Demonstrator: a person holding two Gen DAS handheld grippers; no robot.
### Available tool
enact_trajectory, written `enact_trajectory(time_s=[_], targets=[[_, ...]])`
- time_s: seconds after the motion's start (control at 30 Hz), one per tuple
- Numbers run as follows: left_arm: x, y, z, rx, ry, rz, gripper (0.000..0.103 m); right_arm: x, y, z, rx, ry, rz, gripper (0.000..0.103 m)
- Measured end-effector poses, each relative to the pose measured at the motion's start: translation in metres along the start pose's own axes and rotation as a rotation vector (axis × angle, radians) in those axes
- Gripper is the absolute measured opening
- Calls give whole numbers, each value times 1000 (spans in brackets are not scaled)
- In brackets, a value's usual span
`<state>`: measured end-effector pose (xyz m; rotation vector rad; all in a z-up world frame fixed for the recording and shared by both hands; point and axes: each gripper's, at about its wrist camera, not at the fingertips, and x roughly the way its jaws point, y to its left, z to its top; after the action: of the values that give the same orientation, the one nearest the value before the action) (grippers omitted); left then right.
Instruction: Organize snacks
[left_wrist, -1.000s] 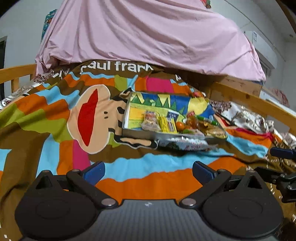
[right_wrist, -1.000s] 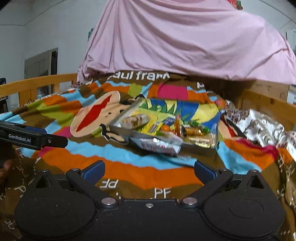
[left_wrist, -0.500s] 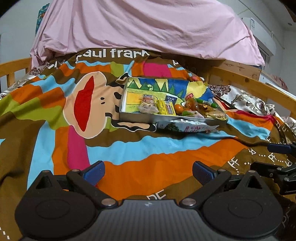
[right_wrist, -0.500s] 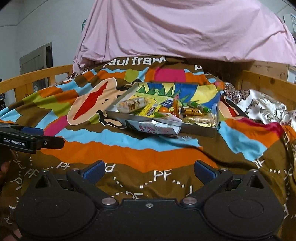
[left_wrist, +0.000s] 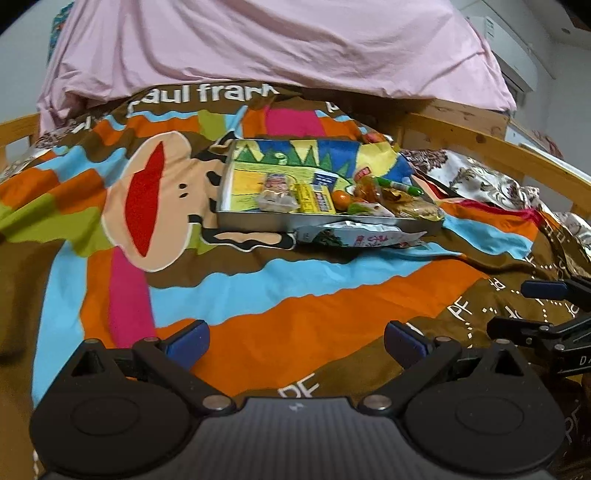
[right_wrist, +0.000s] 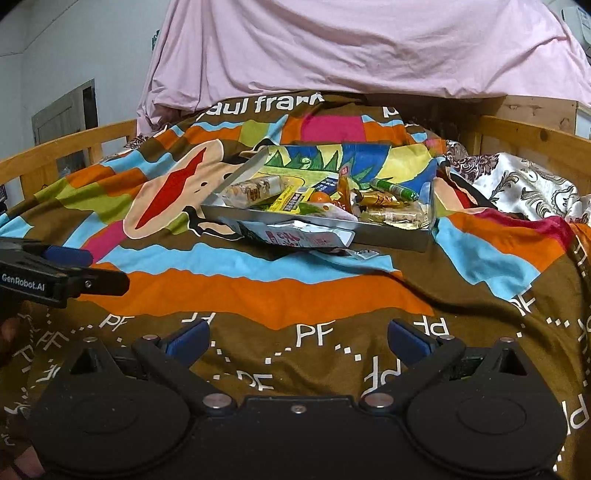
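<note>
A shallow metal tray (left_wrist: 258, 218) (right_wrist: 391, 236) with a bright cartoon lining sits mid-bed on the striped blanket. It holds several snacks: a clear-wrapped bar (left_wrist: 275, 192) (right_wrist: 255, 190), a yellow packet (left_wrist: 314, 197), an orange sweet (left_wrist: 340, 198) and a green tube (right_wrist: 395, 189). A white crinkled snack bag (left_wrist: 354, 236) (right_wrist: 303, 236) lies on the blanket against the tray's near wall. My left gripper (left_wrist: 295, 338) and right gripper (right_wrist: 298, 334) are both open and empty, well short of the tray. Each shows side-on at the edge of the other's view.
The bed has wooden rails (right_wrist: 74, 147) (left_wrist: 480, 144) on both sides. A pink sheet (left_wrist: 277, 40) drapes over something tall behind the tray. A patterned satin cloth (right_wrist: 517, 184) lies bunched at the right. The "PF" blanket (right_wrist: 314, 332) lies below both grippers.
Both grippers have pulled back from the tray and tilted down, so more of the near blanket shows. The snacks and tray have not moved. Both jaws stayed open.
</note>
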<state>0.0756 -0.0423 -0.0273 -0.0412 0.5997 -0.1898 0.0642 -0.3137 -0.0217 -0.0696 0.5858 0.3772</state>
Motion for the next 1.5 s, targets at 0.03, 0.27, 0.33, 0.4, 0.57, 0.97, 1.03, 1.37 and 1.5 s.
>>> enact_trajectory(time_s=[0.03, 0.27, 0.33, 0.4, 0.57, 0.97, 1.03, 1.37, 1.5], targets=[[3, 0, 2, 7, 3, -5, 103, 1, -1, 0, -3, 3, 2, 102], [29, -1, 19, 61, 27, -53, 103, 19, -15, 9, -48, 25, 21, 102], [39, -3, 26, 93, 24, -57, 103, 25, -19, 14, -67, 24, 21, 102], [48, -6, 33, 131, 17, -62, 103, 34, -25, 21, -93, 26, 20, 102], [70, -15, 48, 233, 6, -78, 103, 64, -42, 37, -147, 56, 42, 102], [129, -45, 69, 656, -5, -178, 103, 143, -75, 85, -274, 199, 205, 102], [136, -48, 68, 711, 9, -208, 103, 155, -77, 90, -282, 224, 226, 102], [163, -34, 75, 715, 112, -341, 76, 175, -78, 93, -260, 264, 264, 66], [165, -28, 75, 698, 139, -322, 47, 167, -74, 90, -280, 265, 266, 52]])
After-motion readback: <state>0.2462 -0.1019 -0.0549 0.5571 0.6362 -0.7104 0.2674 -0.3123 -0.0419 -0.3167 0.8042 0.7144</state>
